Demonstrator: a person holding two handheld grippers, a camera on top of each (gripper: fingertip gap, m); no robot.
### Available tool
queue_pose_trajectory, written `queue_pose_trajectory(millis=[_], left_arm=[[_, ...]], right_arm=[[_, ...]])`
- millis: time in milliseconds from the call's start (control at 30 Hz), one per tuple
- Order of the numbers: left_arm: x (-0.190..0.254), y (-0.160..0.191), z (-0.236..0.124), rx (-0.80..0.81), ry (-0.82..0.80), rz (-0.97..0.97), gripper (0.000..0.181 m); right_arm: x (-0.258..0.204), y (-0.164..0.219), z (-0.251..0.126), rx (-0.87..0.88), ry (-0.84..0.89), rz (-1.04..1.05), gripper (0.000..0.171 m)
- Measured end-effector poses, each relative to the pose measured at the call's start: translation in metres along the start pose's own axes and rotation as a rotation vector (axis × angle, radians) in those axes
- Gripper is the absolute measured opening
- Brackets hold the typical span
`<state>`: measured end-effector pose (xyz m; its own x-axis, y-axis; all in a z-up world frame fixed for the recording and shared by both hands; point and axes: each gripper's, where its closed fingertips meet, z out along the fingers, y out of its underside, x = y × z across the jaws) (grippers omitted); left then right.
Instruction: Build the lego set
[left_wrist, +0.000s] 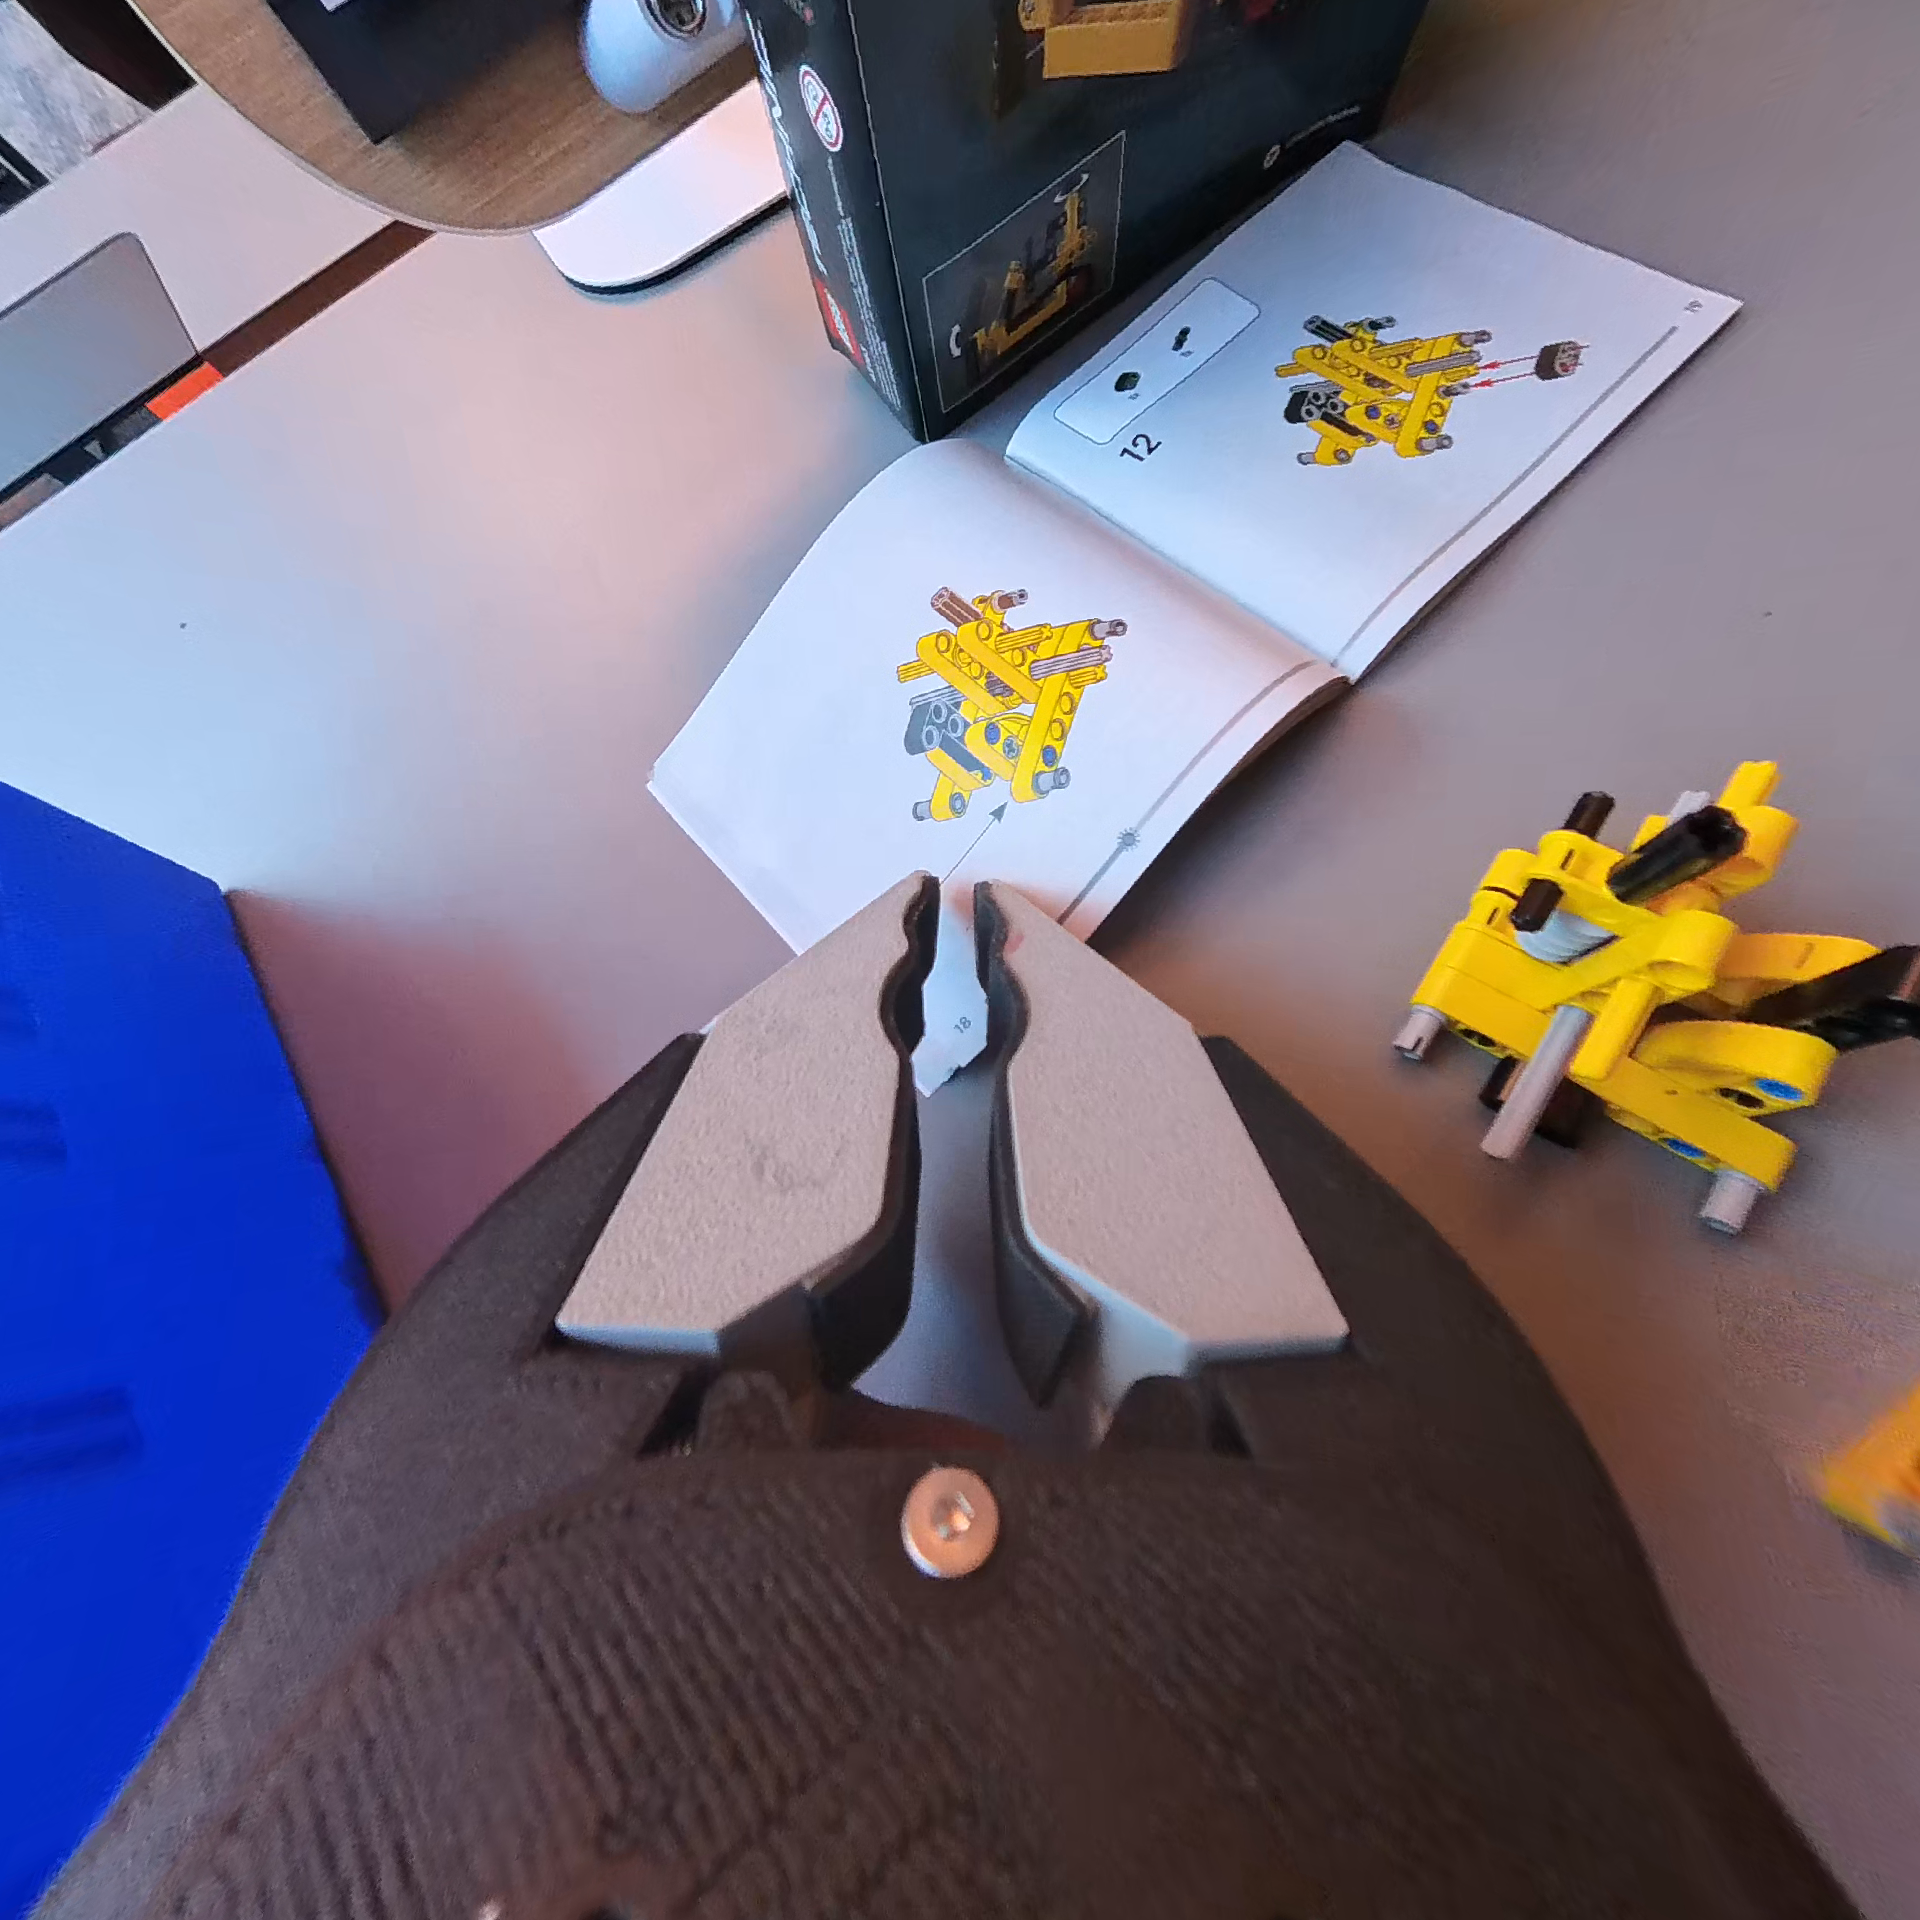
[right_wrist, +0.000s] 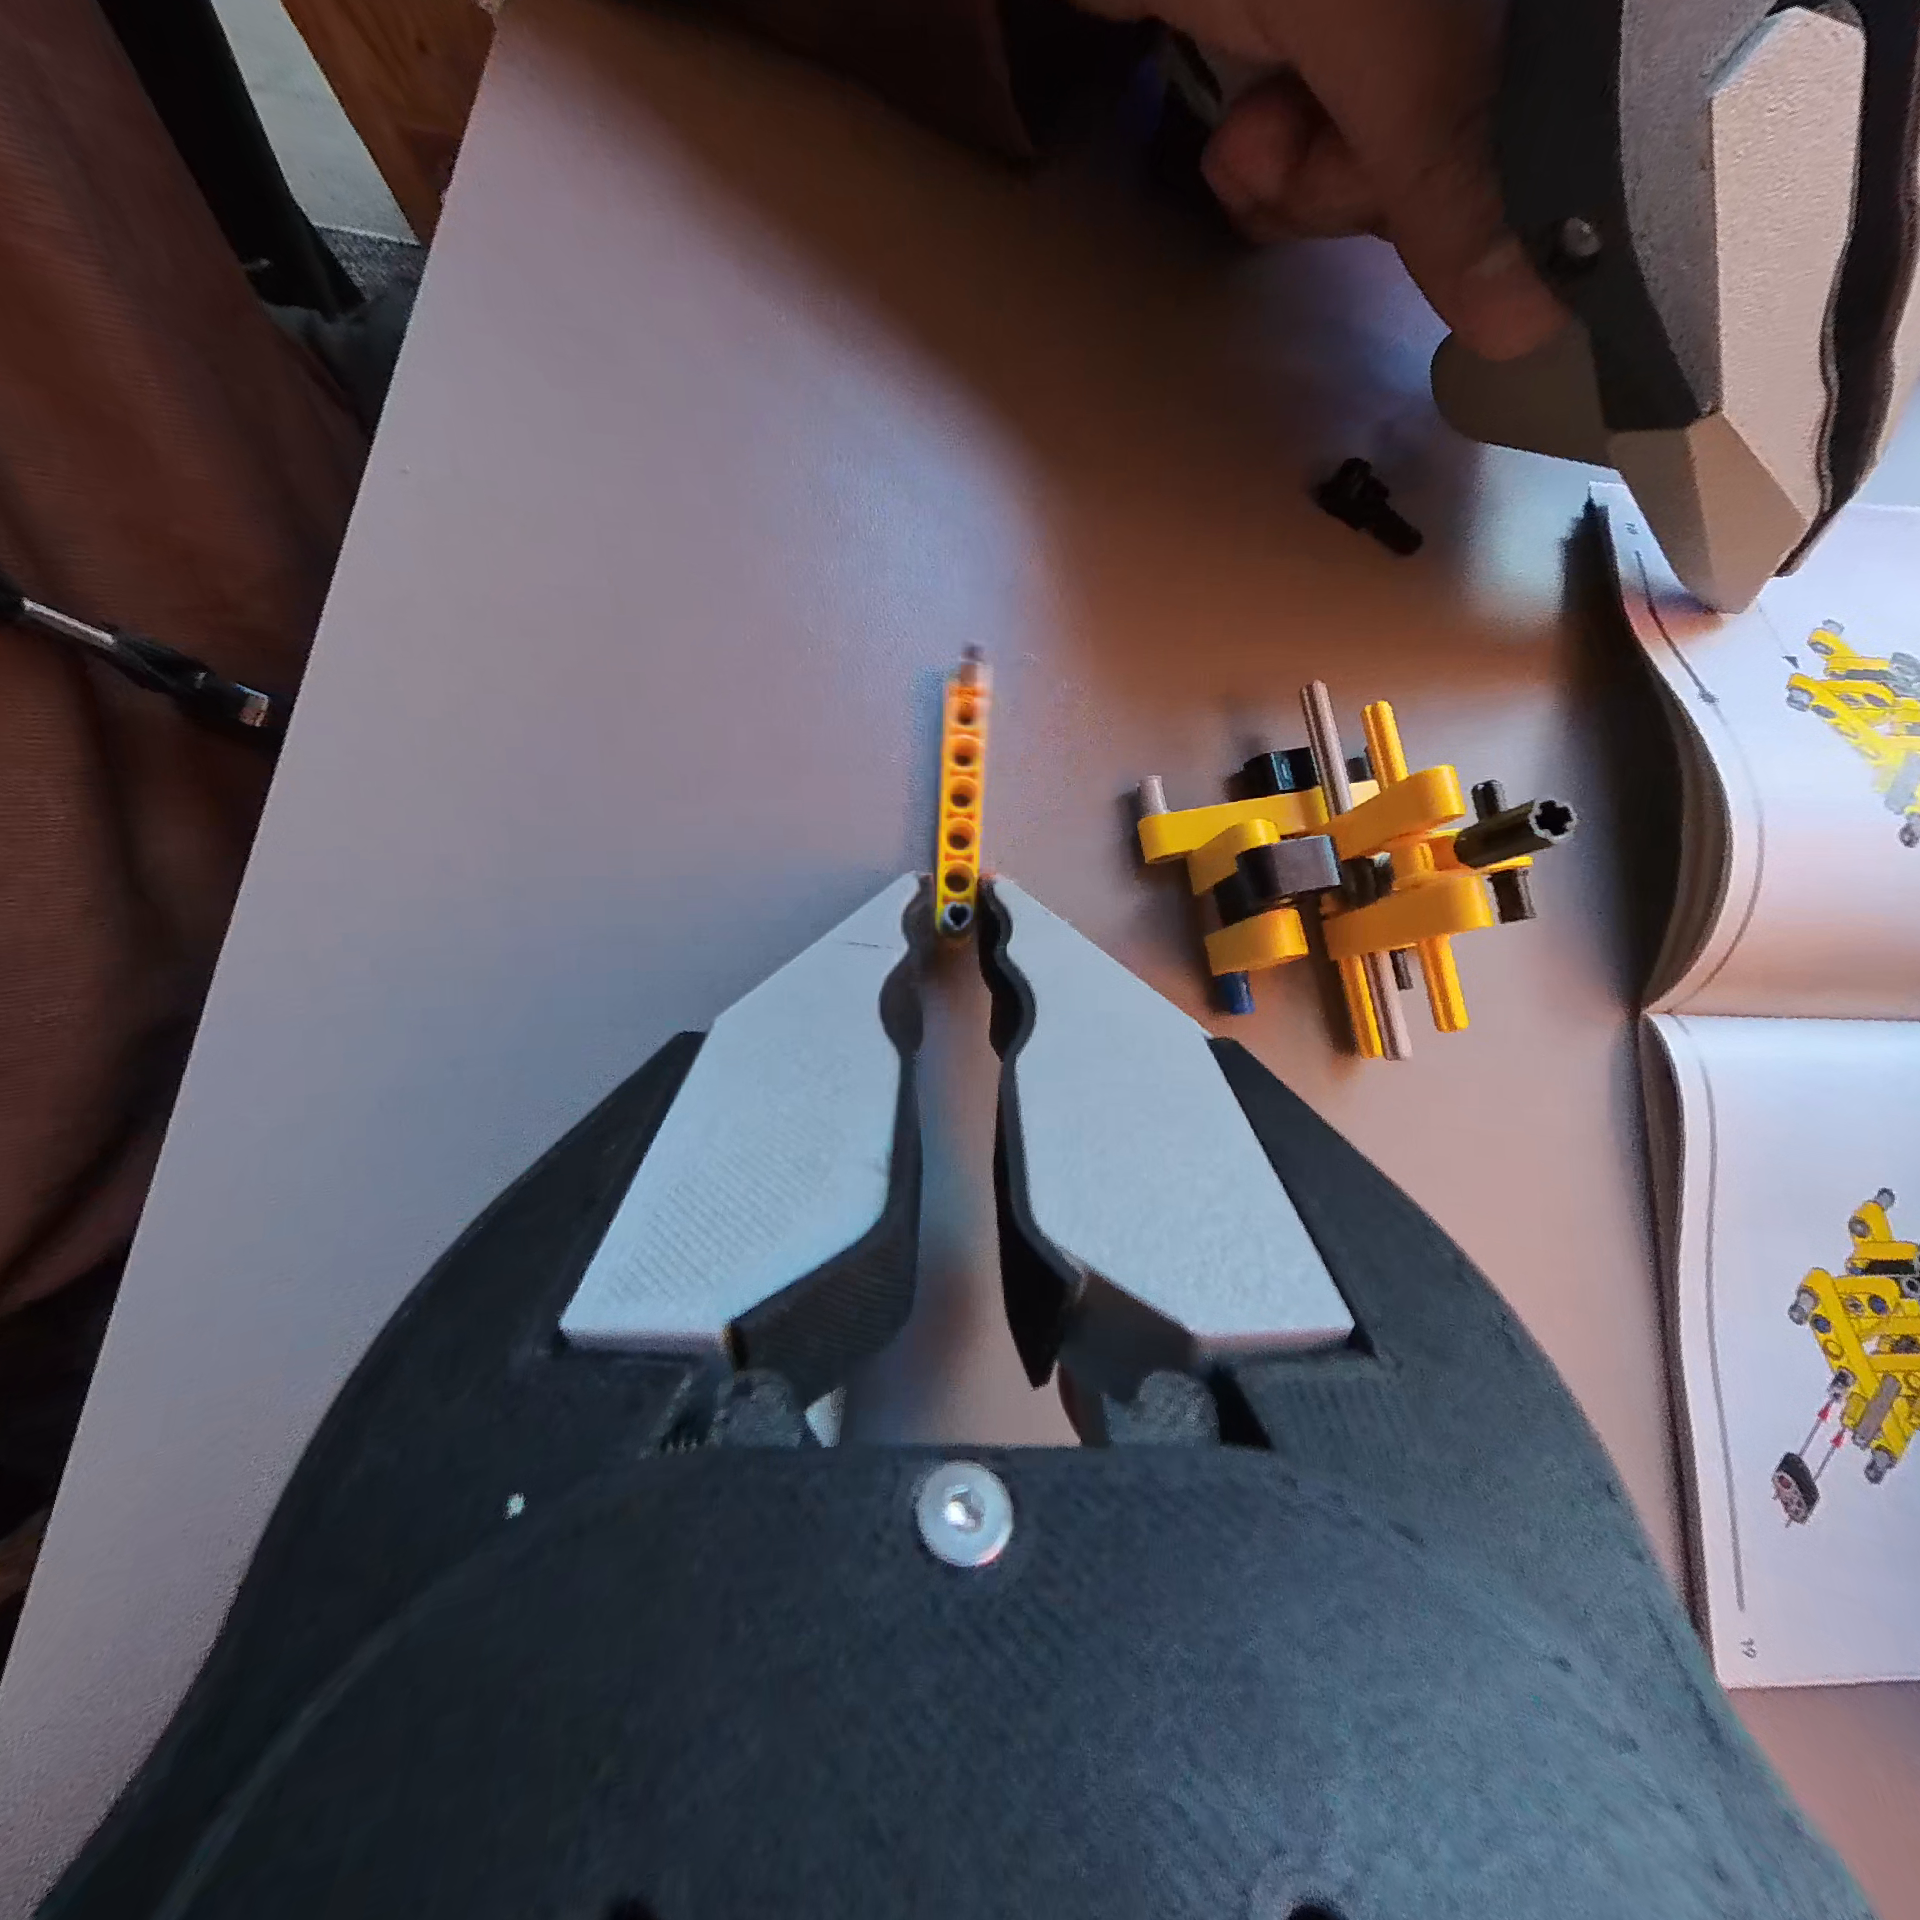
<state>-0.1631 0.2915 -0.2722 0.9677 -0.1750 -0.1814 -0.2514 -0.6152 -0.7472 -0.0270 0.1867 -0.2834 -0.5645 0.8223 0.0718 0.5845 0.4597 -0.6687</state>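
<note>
My right gripper (right_wrist: 956, 896) is shut on the near end of a long yellow beam with holes (right_wrist: 962, 800). The beam points away from me over the grey table (right_wrist: 675, 520), with a small grey pin at its far end. The part-built yellow and black model (right_wrist: 1351, 862) lies just to the right of it, and it also shows in the left wrist view (left_wrist: 1621, 987). My left gripper (left_wrist: 956, 896) has its jaws nearly together with nothing between them, over the near corner of the open instruction booklet (left_wrist: 831, 748). It shows in the right wrist view (right_wrist: 1704, 551) with its tip on the booklet.
A black set box (left_wrist: 1039, 208) stands behind the booklet. A blue object (left_wrist: 125, 1143) lies at the left. A monitor stand (left_wrist: 655, 208) is at the back. A loose black pin (right_wrist: 1366, 506) lies on the table. A person's hand (right_wrist: 1351, 156) holds the left gripper. There is about 15 centimetres between the tips of the two grippers.
</note>
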Motion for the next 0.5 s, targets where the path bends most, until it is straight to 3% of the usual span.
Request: queue_pose_trajectory(millis=[500], left_arm=[[-0.003,-0.001,-0.002,0.011,-0.018,0.016,0.005]], right_arm=[[0.010,0.010,-0.016,0.060,-0.096,0.075,0.004]])
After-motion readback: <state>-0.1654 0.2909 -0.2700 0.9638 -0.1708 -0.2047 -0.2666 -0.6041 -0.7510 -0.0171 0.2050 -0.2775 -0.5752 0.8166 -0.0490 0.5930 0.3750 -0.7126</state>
